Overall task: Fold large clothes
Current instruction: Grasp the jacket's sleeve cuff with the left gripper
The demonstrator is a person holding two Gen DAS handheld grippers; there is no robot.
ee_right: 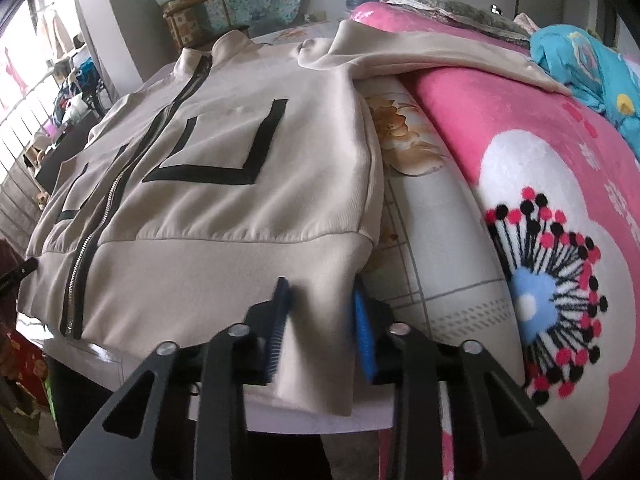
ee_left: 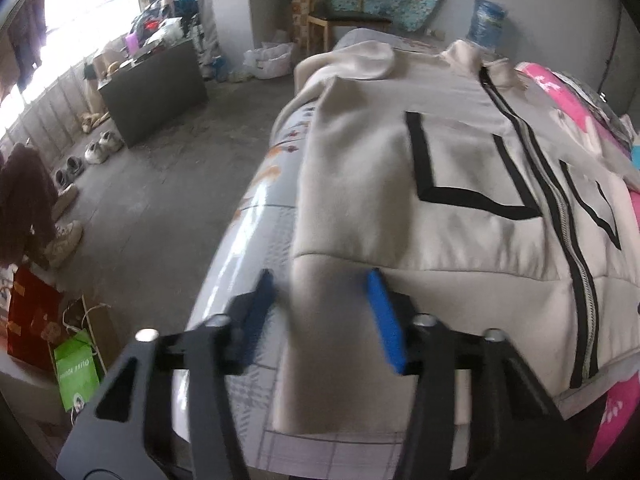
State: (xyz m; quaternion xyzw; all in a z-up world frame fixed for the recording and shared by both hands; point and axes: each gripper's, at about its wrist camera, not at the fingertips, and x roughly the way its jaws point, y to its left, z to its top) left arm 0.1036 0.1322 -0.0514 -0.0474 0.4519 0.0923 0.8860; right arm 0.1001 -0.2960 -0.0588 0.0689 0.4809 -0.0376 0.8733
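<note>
A beige zip-up jacket (ee_left: 460, 168) with black stripes lies front-up on the bed, and it also shows in the right wrist view (ee_right: 224, 168). My left gripper (ee_left: 320, 280) is open, its blue pads either side of the jacket's left hem corner. My right gripper (ee_right: 320, 292) is open, its pads straddling the right hem corner. The left sleeve (ee_left: 348, 160) is folded over the body. The right sleeve (ee_right: 440, 48) stretches out over the pink blanket.
A pink flowered blanket (ee_right: 540, 220) fills the bed's right side, with a blue blanket (ee_right: 592, 64) behind. The bed sheet (ee_left: 256, 216) edge drops to a concrete floor (ee_left: 168, 184) with shoes, a dark cabinet (ee_left: 156, 92) and bags (ee_left: 76, 364). A chair (ee_left: 344, 12) stands behind.
</note>
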